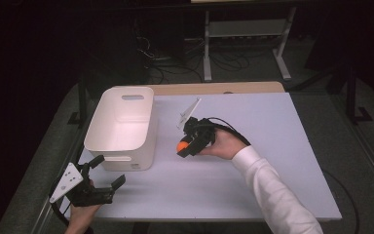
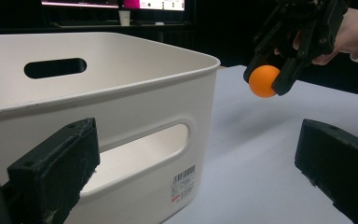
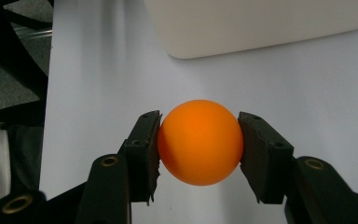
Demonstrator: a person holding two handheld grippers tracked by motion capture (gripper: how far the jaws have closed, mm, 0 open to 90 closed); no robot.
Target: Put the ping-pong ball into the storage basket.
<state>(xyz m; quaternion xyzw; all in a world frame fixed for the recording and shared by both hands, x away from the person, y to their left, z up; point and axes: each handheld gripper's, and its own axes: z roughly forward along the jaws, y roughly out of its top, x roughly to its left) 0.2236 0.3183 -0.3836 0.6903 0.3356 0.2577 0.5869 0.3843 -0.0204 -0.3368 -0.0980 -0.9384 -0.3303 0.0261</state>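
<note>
Mid-frame in the high view, right gripper is clamped on orange ball, carrying it; next, lift over white bin rim (left gripper gapes, idle).

Your right gripper: jaws clamped on orange ball
Ball: above white surface
Bin: beyond ball

Black two-jawed tongs in each hand: the left tongs carry a grey three-cornered plate, the right tongs brass-ringed screws and a black cable; a white sleeve.
</note>
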